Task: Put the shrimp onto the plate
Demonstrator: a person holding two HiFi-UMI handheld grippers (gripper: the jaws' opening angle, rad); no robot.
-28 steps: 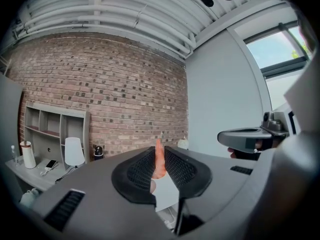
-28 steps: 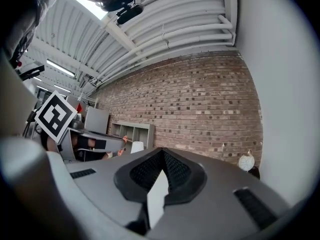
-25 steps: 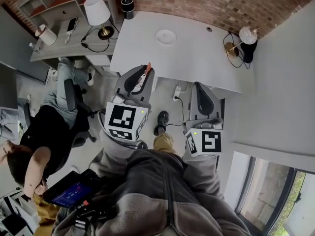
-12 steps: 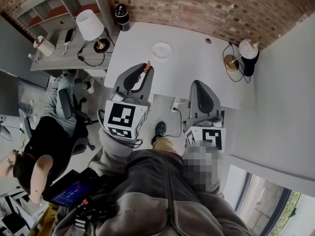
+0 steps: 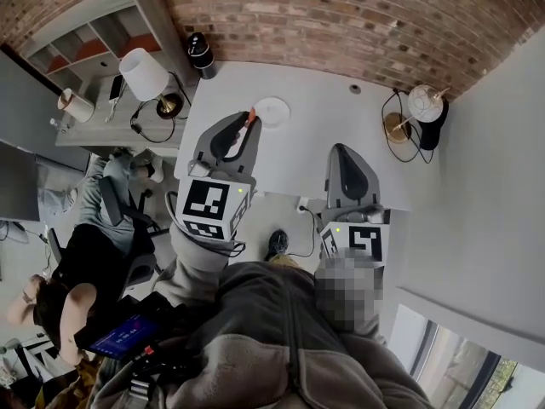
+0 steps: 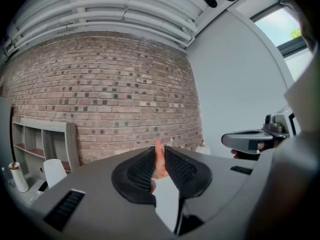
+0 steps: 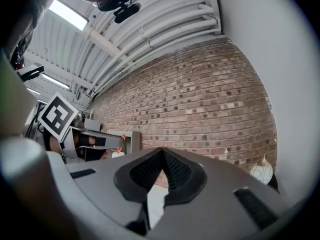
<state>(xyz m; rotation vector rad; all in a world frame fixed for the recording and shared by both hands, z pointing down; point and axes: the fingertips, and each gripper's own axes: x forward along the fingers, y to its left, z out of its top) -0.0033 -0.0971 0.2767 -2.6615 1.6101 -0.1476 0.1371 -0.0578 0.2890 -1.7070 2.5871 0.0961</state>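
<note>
An orange-pink shrimp (image 6: 158, 160) is pinched upright between the jaws of my left gripper (image 6: 159, 159), which is shut on it. From the head view, that gripper (image 5: 250, 119) hangs over the white desk's near left part, with the shrimp (image 5: 252, 115) sticking out at its tip. A small white plate (image 5: 272, 111) lies on the desk just right of and beyond the shrimp's tip. My right gripper (image 5: 340, 152) is over the desk's near edge, jaws shut with nothing between them; its own view shows the same (image 7: 162, 153).
The white desk (image 5: 324, 135) stands against a brick wall. On it are a black cylinder (image 5: 200, 51) at the back left and a round lamp (image 5: 423, 103) at the right. A side desk with a white lamp (image 5: 144, 74) is left; a seated person (image 5: 89, 254) is nearby.
Both grippers have moved forward over the desk. The left one, still holding the shrimp, has come close to the plate's left edge.
</note>
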